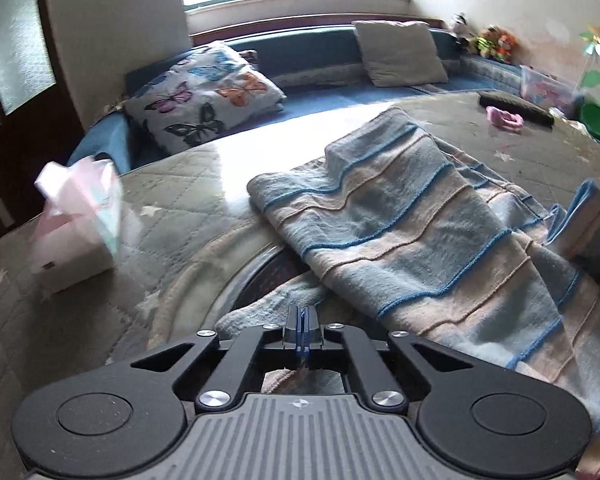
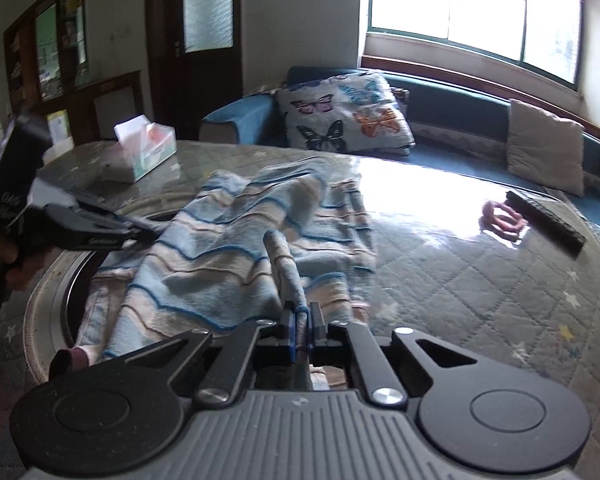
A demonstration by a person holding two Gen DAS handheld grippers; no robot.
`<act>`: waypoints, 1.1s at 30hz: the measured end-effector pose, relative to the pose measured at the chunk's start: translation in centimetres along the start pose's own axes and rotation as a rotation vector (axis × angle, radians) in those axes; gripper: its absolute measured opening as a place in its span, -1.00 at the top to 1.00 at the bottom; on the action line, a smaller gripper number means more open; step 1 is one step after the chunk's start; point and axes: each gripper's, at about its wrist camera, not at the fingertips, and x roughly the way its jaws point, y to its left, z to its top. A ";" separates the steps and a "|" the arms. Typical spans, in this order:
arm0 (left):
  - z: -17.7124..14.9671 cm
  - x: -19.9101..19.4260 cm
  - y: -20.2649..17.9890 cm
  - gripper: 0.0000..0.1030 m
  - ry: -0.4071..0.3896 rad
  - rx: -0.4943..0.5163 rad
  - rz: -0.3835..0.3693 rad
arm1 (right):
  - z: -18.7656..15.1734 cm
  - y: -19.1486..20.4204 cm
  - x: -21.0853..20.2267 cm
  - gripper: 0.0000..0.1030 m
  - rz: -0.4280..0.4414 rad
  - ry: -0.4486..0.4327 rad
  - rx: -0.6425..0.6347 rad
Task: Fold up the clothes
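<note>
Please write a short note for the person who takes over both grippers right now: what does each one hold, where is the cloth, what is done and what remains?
Left gripper: jaws shut on an edge of the striped cloth, near the table's front.
Right gripper: jaws shut on another pinched edge of the same cloth, which rises in a ridge from the jaws.
The cloth lies rumpled on the quilted table cover, partly over a round rim beneath it. A tissue box stands on the far left; a dark remote and a pink item lie far right.
Done: both edges gripped.
Left: no neat fold shows yet; probably lift, spread and fold.
</note>
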 end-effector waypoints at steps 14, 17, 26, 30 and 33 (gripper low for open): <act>-4.4 -10.7 4.2 0.99 0.003 -0.157 0.180 | -3.3 -7.8 -4.8 0.95 -0.174 -0.074 0.270; -6.4 -12.6 5.1 0.99 0.038 -0.190 0.204 | -5.3 -8.8 -5.9 0.95 -0.200 -0.068 0.325; -13.1 -18.7 7.4 0.99 0.148 -0.294 0.254 | -9.8 -9.8 -8.3 0.95 -0.210 0.067 0.363; -15.4 -20.7 7.3 0.99 0.192 -0.308 0.261 | -9.6 -9.1 -9.1 0.79 -0.198 0.090 0.332; -16.0 -21.5 7.2 0.90 0.202 -0.292 0.280 | -9.4 -8.6 -9.7 0.75 -0.188 0.108 0.309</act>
